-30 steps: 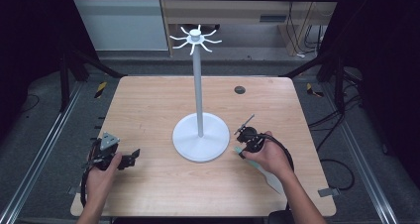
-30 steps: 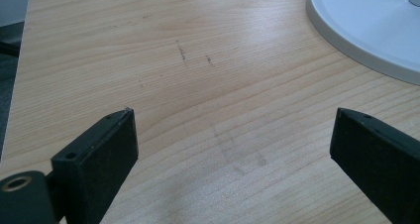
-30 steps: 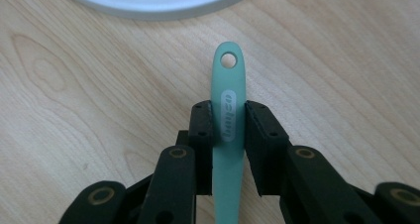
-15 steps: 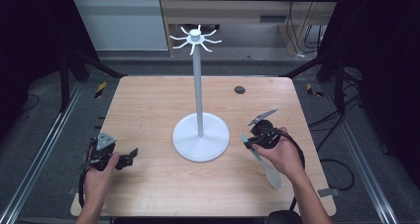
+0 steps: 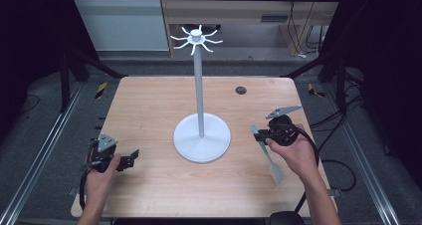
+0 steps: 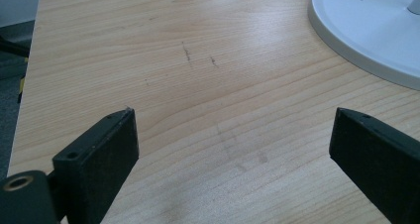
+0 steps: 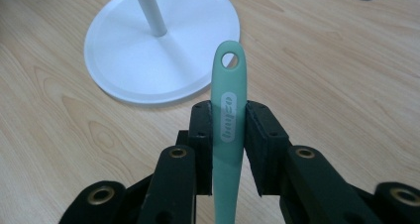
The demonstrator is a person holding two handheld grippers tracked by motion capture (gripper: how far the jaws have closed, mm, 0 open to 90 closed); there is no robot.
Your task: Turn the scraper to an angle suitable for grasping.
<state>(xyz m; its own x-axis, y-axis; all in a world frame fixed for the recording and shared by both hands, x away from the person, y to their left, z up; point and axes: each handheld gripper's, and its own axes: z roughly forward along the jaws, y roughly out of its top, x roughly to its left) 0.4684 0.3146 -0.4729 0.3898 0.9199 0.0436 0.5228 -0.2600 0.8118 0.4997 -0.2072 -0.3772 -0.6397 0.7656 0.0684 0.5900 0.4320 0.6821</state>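
Right gripper (image 5: 263, 134) clamped on a green spatula (image 7: 229, 130) – left gripper (image 5: 130, 157) idle with jaws wide apart.

The spatula's handle sits between the right pads, its hanging hole pointing toward the white stand's (image 5: 201, 135) round base, the grey blade trailing back beside the hand above the wooden table (image 5: 149, 105) – the left gripper rests near the table's front left corner, nothing between its jaws.

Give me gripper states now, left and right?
Left gripper: open, nothing between its jaws.
Right gripper: shut on the green spatula handle.
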